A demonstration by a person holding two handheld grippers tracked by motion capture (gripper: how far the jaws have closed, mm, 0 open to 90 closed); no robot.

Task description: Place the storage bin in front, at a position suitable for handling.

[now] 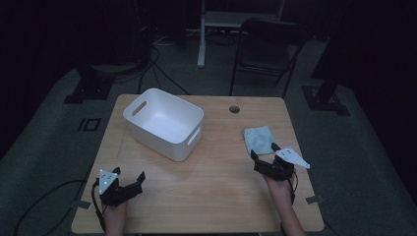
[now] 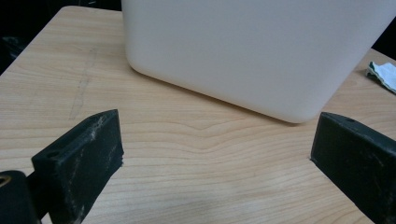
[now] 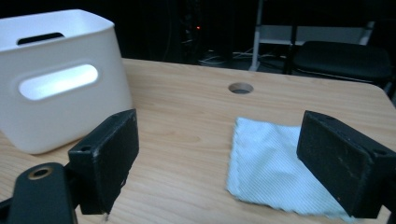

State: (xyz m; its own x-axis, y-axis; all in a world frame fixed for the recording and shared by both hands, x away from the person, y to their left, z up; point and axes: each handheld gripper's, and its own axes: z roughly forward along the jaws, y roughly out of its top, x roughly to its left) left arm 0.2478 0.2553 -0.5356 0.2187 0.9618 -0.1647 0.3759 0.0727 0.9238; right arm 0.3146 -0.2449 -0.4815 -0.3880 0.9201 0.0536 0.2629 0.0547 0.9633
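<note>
A white plastic bin (image 1: 164, 123) with handle slots stands on the wooden table (image 1: 211, 187), left of centre. A light blue folded cloth (image 1: 259, 139) lies flat at the right side. My right gripper (image 1: 264, 153) is open just in front of the cloth's near edge; in the right gripper view the cloth (image 3: 273, 168) lies between and beyond its jaws, with the bin (image 3: 56, 107) to the left. My left gripper (image 1: 129, 177) is open at the table's near left, empty. In its own view the bin's wall (image 2: 252, 51) stands ahead and the cloth (image 2: 384, 74) peeks at the right.
A round cable hole (image 1: 234, 109) sits near the table's far edge. A dark folding chair (image 1: 268, 51) and a white desk leg (image 1: 201, 34) stand beyond the table. Cables trail on the floor at the left (image 1: 44, 196).
</note>
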